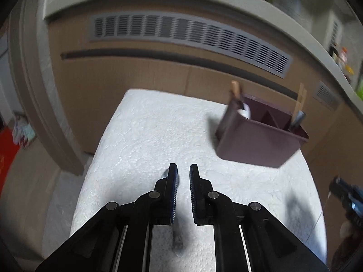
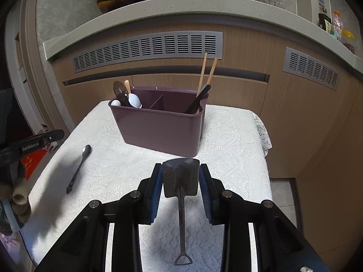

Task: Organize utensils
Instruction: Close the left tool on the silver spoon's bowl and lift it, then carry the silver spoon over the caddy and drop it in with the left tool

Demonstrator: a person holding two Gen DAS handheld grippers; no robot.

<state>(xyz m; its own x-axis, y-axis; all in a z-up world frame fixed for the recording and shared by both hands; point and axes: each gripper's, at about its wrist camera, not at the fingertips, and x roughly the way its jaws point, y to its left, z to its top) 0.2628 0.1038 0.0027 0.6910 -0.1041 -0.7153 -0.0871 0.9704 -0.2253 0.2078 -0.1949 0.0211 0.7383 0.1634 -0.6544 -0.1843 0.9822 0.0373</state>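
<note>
A purple divided utensil caddy (image 2: 158,127) stands on the white cloth-covered table (image 2: 238,140), holding spoons at its left end and chopsticks at its right end. It also shows in the left wrist view (image 1: 256,142). My right gripper (image 2: 181,176) is shut on a shovel-shaped metal spoon (image 2: 180,181), gripping its blade just in front of the caddy. A dark spoon (image 2: 79,167) lies on the cloth at the left. My left gripper (image 1: 183,176) is open and empty above that dark spoon (image 1: 178,242), which lies mostly hidden under the fingers.
Wooden cabinets with grey vent grilles (image 2: 147,47) stand behind the table under a stone counter (image 2: 181,4). The left gripper's body (image 2: 29,146) shows at the left edge of the right wrist view. The table's right edge (image 2: 265,136) drops to the floor.
</note>
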